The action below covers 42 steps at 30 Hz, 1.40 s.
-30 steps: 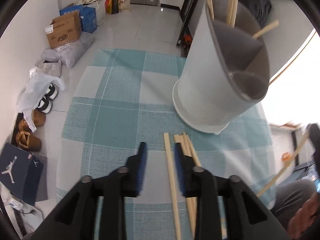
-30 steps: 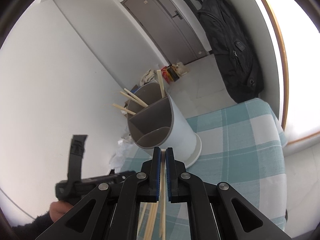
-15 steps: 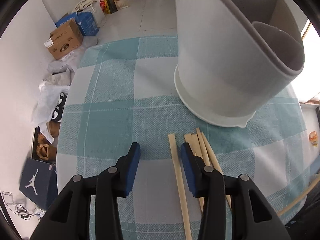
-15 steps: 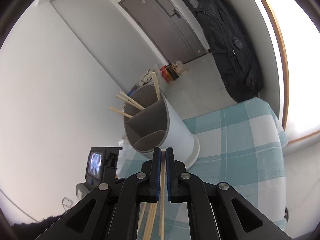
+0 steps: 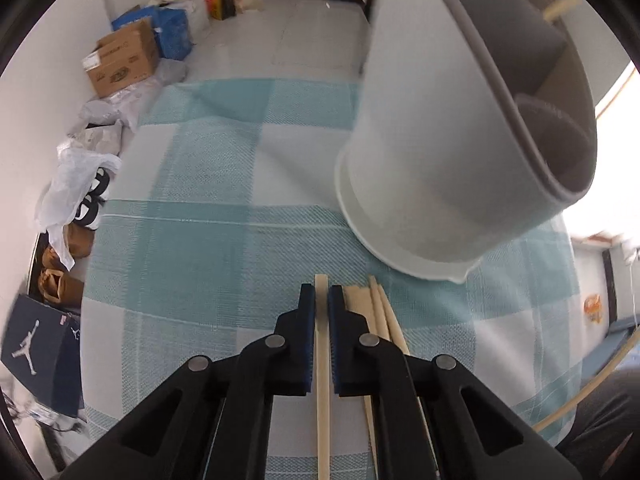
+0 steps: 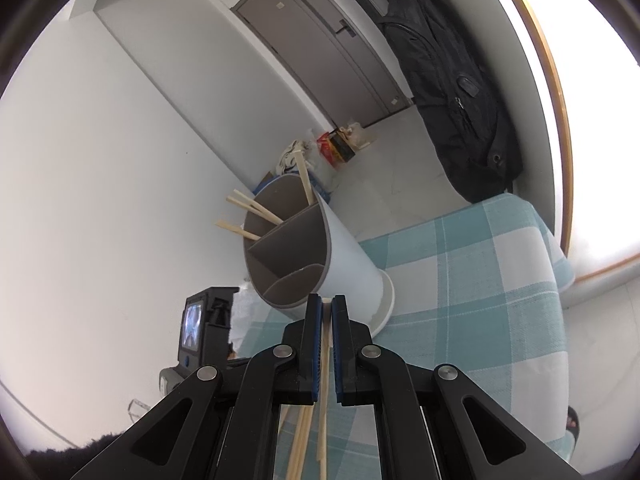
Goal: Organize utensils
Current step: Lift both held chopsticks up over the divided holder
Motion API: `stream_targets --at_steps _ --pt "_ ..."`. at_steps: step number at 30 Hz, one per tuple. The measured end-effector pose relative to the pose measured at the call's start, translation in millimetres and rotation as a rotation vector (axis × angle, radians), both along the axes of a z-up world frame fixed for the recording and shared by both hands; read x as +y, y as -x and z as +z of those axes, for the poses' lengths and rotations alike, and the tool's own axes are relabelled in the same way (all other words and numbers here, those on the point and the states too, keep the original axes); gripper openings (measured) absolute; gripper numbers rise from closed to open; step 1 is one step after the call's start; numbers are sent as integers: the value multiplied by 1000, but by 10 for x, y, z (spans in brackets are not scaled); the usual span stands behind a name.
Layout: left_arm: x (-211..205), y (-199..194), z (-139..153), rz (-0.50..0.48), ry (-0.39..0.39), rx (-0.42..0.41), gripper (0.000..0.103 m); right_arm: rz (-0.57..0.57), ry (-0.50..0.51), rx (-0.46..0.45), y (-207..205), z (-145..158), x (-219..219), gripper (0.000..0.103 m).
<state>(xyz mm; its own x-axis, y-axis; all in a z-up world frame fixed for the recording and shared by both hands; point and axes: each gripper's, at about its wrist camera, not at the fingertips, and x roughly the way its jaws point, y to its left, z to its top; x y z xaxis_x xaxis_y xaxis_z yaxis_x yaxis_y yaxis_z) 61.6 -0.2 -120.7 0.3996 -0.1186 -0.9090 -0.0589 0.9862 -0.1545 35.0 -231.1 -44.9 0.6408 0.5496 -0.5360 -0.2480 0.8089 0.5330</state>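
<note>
A tall white utensil holder [image 5: 432,168] with grey dividers stands on the checked tablecloth [image 5: 208,248]. In the left wrist view my left gripper [image 5: 321,300] points steeply down, its jaws closing on a pale wooden chopstick [image 5: 323,400] lying on the cloth, blue pads pressing both its sides. Several more loose chopsticks [image 5: 378,320] lie just right of it. In the right wrist view my right gripper [image 6: 326,308] is shut on another chopstick [image 6: 325,364], held above the cloth in front of the holder [image 6: 340,256]. Several chopsticks [image 6: 250,210] stand in the holder's far compartment.
Past the table's left edge the floor holds a cardboard box [image 5: 120,60], plastic bags [image 5: 76,184], shoes and a dark shoebox [image 5: 36,360]. A black coat [image 6: 452,92] hangs by the door. The left device's small screen [image 6: 192,326] shows left of my right gripper.
The left gripper's jaws, open around the chopstick half a second ago, have come together on it. The right gripper has stayed shut on its chopstick and barely moved.
</note>
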Motion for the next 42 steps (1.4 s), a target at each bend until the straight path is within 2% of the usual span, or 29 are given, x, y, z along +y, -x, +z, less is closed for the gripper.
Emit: stream_targets --at_steps 2,8,11,18,31,37,42 --pt "70 75 120 30 32 -62 3 4 7 -11 25 13 22 4" --pt "204 451 628 82 50 -301 3 25 34 -40 90 48 129 4" --pt "178 611 764 99 57 -374 3 33 52 -50 115 67 199 4" --pt "302 714 903 147 135 -488 3 61 94 -107 213 191 381 4" --pt "349 770 1294 166 166 -652 3 90 123 -180 280 474 566 4" --pt "351 661 1537 167 182 -719 3 83 120 -216 206 747 534 4" --pt "329 528 1709 134 196 -738 2 81 123 -243 61 1014 506 4"
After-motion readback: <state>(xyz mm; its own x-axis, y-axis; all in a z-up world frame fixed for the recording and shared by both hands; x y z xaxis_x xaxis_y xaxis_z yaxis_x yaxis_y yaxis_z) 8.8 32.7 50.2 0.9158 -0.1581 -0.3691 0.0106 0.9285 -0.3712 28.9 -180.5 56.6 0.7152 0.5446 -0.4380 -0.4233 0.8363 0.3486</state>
